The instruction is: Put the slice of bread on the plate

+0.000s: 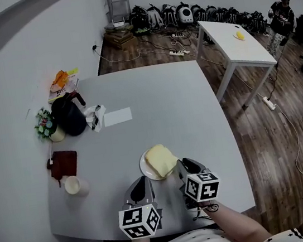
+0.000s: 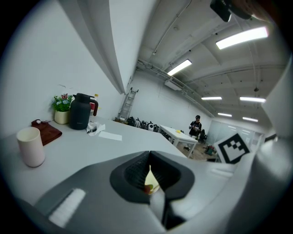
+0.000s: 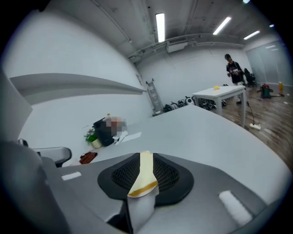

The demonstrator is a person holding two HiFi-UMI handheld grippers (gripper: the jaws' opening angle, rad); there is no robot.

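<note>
A pale yellow slice of bread (image 1: pixel 161 159) lies tilted over a small white plate (image 1: pixel 145 169) near the front edge of the grey table (image 1: pixel 155 106). My right gripper (image 1: pixel 180 167) is at the slice's right side. In the right gripper view the slice (image 3: pixel 145 170) stands edge-on between the two dark pads, which press on it. My left gripper (image 1: pixel 142 185) sits just in front of the plate's left side. In the left gripper view its jaws (image 2: pixel 149 172) stand together, with only a thin sliver of pale yellow showing between them.
At the table's left stand a black jug (image 1: pixel 69 115), a small flower pot (image 1: pixel 46 127), a dark red cloth (image 1: pixel 63 163) and a white cup (image 1: pixel 75 186). A sheet of paper (image 1: pixel 117 116) lies mid-table. A white side table (image 1: pixel 236 43) and a person (image 1: pixel 281 12) are at the far right.
</note>
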